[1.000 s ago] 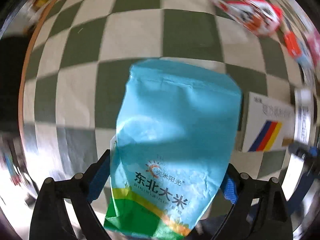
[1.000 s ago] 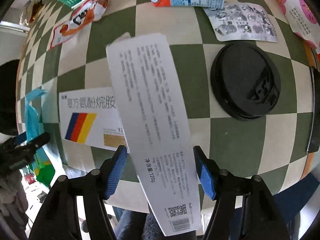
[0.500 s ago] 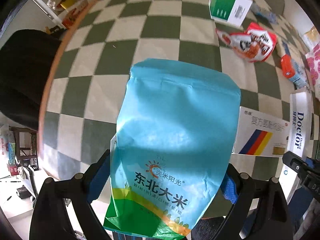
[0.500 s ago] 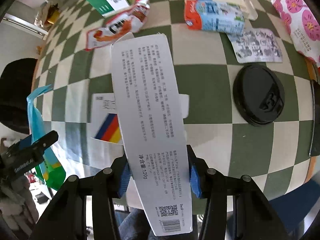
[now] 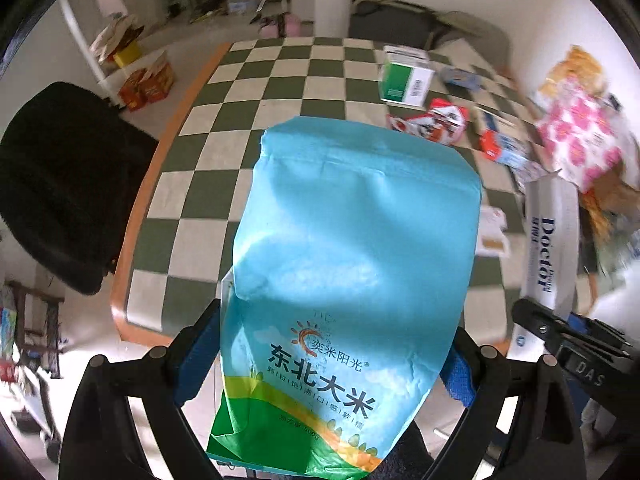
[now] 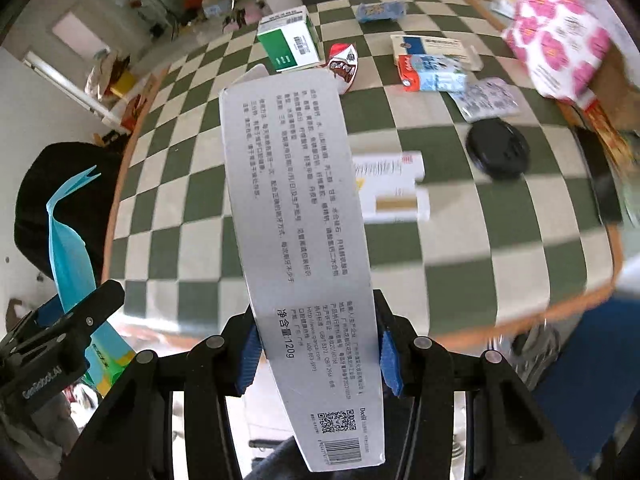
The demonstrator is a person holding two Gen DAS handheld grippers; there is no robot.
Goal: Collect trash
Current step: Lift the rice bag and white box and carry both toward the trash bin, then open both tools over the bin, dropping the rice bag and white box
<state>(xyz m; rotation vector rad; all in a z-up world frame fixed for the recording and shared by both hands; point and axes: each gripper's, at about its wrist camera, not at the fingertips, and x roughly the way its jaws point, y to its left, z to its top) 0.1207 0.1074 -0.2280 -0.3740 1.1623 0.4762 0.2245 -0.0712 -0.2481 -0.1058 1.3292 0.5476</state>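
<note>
At the far left a black chair (image 5: pixel 60 184) stands beside the orange-edged table (image 5: pixel 138 216), which is covered by a green-and-white checked cloth (image 5: pixel 256 92). The left gripper (image 5: pixel 328 360) is clamped on a blue rice bag (image 5: pixel 352 248): its blue pads (image 5: pixel 198 354) press against both sides of the bag's lower part, and the bag stands up from the jaws, raised clear above the table's near left area. In the right wrist view the same bag (image 6: pixel 66 236) shows edge-on at the left, gripped by the left gripper (image 6: pixel 60 324).

Further right, the right gripper (image 6: pixel 316 356) grasps a long grey toothpaste box (image 6: pixel 296 216), its blue pads (image 6: pixel 388 358) pressed on the box's two long edges near the barcode end; the jaws closed in on the box within the last second. The box points away from the camera, lifted above the cloth. From the left wrist view the box (image 5: pixel 550 240) shows its "Doctor" lettering at the right, rising from the right gripper (image 5: pixel 560 332).

On the cloth beyond lie the rest of the trash: a green-and-white carton (image 6: pixel 290 40), just right of it a red-and-white wrapper (image 6: pixel 344 66), a flat white medicine box (image 6: pixel 394 188) near the middle, a blue-and-red milk carton (image 6: pixel 434 74), a silver foil pack (image 6: pixel 486 100), and a black cup lid (image 6: pixel 500 150). At the far right edge sits a pink flowered bag (image 6: pixel 558 32).
</note>
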